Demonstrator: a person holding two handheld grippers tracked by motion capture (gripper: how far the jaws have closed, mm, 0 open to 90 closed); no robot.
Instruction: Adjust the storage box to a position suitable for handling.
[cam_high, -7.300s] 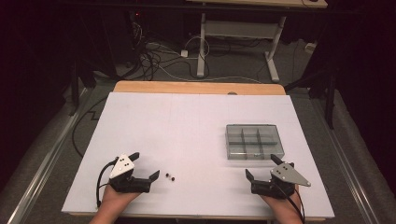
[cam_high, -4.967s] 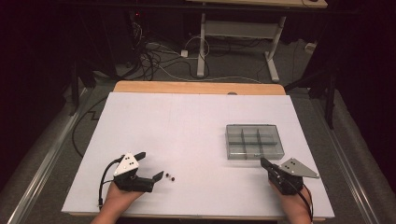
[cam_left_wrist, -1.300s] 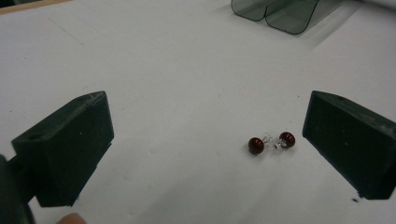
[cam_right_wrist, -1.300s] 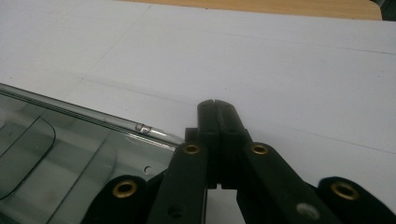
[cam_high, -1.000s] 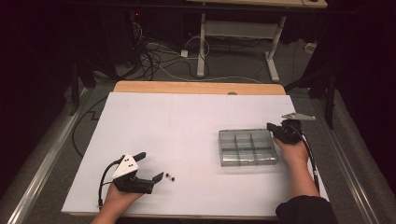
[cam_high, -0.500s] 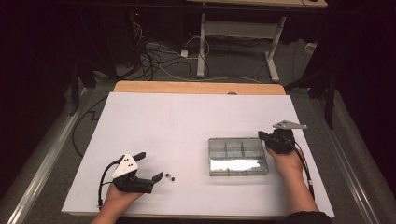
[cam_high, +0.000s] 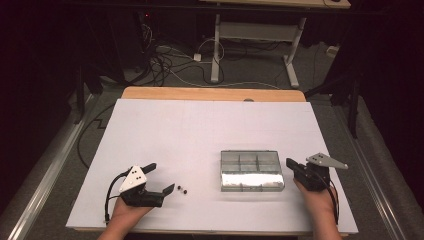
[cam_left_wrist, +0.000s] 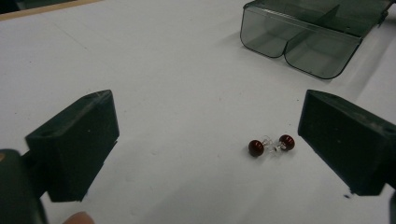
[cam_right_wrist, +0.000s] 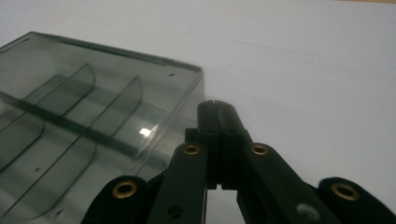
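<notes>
Right gripper (cam_high: 291, 165) is sitting with jaws pressed together on nothing, tip touching or almost touching the box's (cam_high: 252, 171) right wall; in the right gripper view the closed tip (cam_right_wrist: 217, 112) is at the box (cam_right_wrist: 88, 135) corner. Left gripper (cam_high: 161, 178) is resting wide open, its jaws having just been closing a little, with nothing between the pads; the two beads (cam_left_wrist: 271, 144) are lying just ahead near its right-hand jaw. Risks: pushing on could be skidding the light box into the beads (cam_high: 182, 190), or twisting it; a closing jaw could be flicking the round beads away. Room: mat (cam_high: 200, 130) is wide and bare behind; near edge is close to both hands, so beads rolling that way could be dropping off.
</notes>
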